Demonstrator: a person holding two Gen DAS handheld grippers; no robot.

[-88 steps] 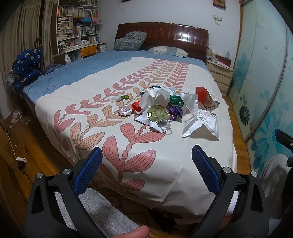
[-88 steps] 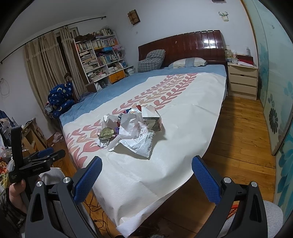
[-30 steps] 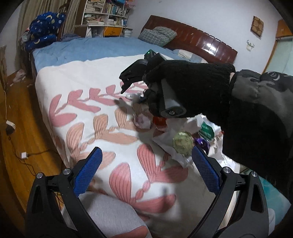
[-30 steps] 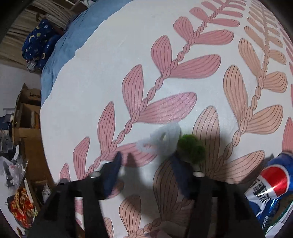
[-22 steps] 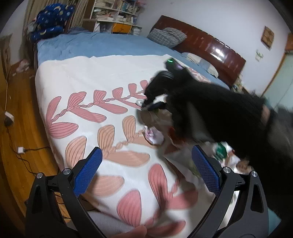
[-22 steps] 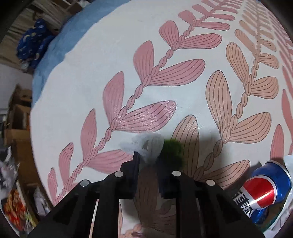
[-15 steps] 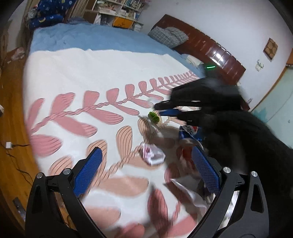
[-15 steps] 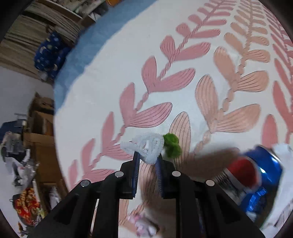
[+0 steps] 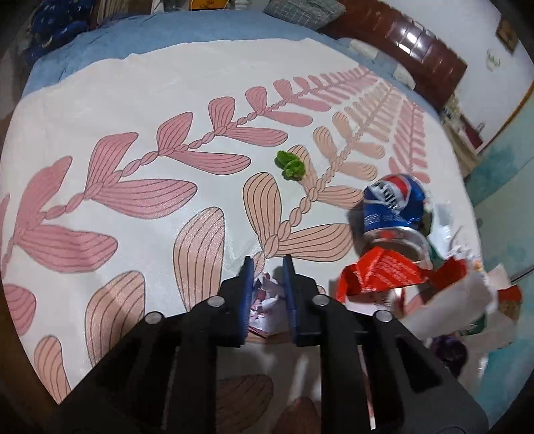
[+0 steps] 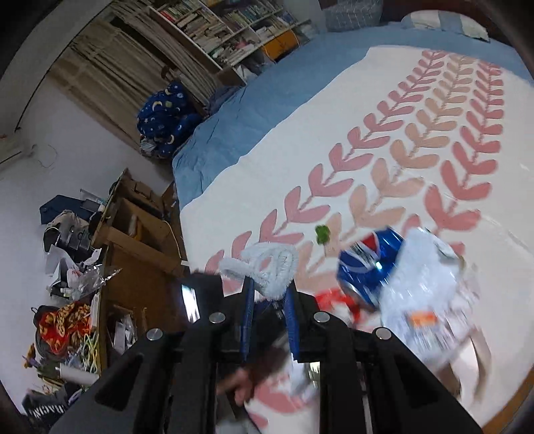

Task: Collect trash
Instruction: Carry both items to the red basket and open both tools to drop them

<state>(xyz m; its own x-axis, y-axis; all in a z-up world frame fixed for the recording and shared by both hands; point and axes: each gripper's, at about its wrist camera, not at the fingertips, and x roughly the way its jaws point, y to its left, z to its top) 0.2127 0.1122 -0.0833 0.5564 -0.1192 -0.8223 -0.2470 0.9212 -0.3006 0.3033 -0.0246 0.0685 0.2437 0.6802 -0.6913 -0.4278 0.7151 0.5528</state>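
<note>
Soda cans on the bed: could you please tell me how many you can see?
1. A blue soda can lies on its side at the edge of the trash pile, right of the green scrap. More may be buried underneath.

The right gripper [image 10: 268, 293] is clamped on a fuzzy white loop [image 10: 267, 267], which sticks up above the blue pads and is lifted off the bedspread [image 10: 434, 160]. Just beyond it on the leaf-patterned cloth lies a small green scrap [image 10: 322, 233]. To the right a crushed blue soda can [image 10: 367, 267] touches a blurred white plastic bag [image 10: 424, 290], with a red wrapper [image 10: 333, 298] at the can's near end. Left of the bed stand a wooden desk [image 10: 133, 240] and a bookshelf [image 10: 217, 26].
</note>
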